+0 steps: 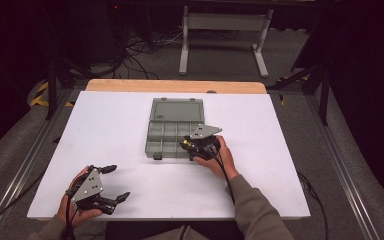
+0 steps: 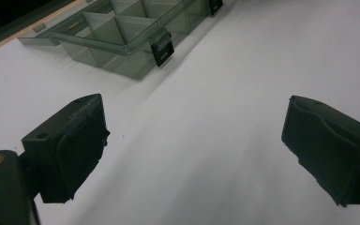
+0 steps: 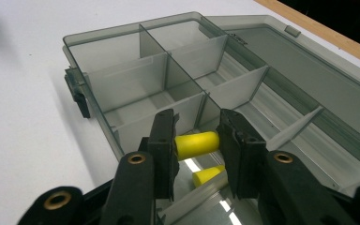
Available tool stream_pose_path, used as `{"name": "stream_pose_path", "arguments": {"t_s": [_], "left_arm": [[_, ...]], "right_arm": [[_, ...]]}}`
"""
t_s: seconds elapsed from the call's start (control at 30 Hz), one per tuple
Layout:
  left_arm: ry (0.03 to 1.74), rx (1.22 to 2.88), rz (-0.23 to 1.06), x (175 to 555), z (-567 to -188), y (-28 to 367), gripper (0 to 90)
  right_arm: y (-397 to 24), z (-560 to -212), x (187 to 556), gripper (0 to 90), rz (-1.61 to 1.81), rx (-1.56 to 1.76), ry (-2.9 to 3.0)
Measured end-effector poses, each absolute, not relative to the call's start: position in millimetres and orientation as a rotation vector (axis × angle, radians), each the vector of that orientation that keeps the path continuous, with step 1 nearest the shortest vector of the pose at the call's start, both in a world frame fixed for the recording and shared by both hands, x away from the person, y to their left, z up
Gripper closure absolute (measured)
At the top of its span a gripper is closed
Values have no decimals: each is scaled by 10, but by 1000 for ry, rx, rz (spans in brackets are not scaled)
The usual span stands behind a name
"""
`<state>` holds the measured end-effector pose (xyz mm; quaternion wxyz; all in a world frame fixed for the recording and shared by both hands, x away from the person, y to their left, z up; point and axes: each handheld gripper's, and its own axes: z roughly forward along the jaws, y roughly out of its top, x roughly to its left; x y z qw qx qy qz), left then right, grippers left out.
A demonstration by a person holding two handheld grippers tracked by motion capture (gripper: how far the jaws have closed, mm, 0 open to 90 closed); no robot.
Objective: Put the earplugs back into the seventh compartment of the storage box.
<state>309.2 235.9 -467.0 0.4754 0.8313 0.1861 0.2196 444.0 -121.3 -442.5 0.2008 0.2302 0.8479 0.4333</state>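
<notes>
While the left hand rests at the lower left of the high view, the right hand works at the box near the middle of the frame.

Right gripper (image 3: pixel 197 146): fingers narrow, a yellow foam earplug (image 3: pixel 198 144) lying crosswise between them and touching both pads — held over a near compartment of the box; in the high view it sits at the box's lower right corner (image 1: pixel 200 145).

Second earplug (image 3: pixel 207 175): yellow, lower in the right gripper view, lying inside the compartment below the held one — partly hidden by the fingers.

Organizer box (image 1: pixel 165 140): grey, see-through plastic, divided into compartments, lid (image 1: pixel 176 109) lying open flat toward the top of the high view; black latch (image 2: pixel 161 48) on its front wall.

Left gripper (image 1: pixel 114 183): fingers wide apart, nothing between them, low over bare white surface; well apart from the box.

Tabletop (image 1: pixel 115 120): white sheet, with a wooden edge (image 1: pixel 175 86) showing along the upper side.
</notes>
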Motion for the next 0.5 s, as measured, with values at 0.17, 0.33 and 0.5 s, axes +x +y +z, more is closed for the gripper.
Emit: {"name": "stream_pose_path", "arguments": {"t_s": [0.17,0.33,0.5], "left_arm": [[455,2033,539,3091,-4670,2361,77],[455,2033,538,3090,-4670,2361,78],[456,2031,540,3089,-4667,2364,83]], "right_arm": [[-1213,-4429,4441,650,1203,650,2365],[-1240,-4403,4421,614,1224,663,2345],[-1311,-4340,4380,576,1274,682,2309]]}}
